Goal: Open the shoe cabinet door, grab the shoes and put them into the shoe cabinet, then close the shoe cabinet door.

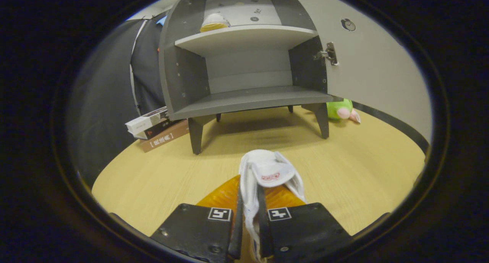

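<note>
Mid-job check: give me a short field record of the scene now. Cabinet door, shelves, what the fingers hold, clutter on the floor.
cabinet door: open, swung to the right
upper shelf: one shoe already on it
lower shelf: bare
gripper: fingers shut on second shoe, in front of the cabinet
beside cabinet, left: stack of books
beside cabinet, right: green plush toy by the leg
floor: light wood

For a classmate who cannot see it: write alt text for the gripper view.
The gripper is shut on a white shoe, facing the shoe cabinet with its door open. Another shoe sits on the upper shelf.
</note>
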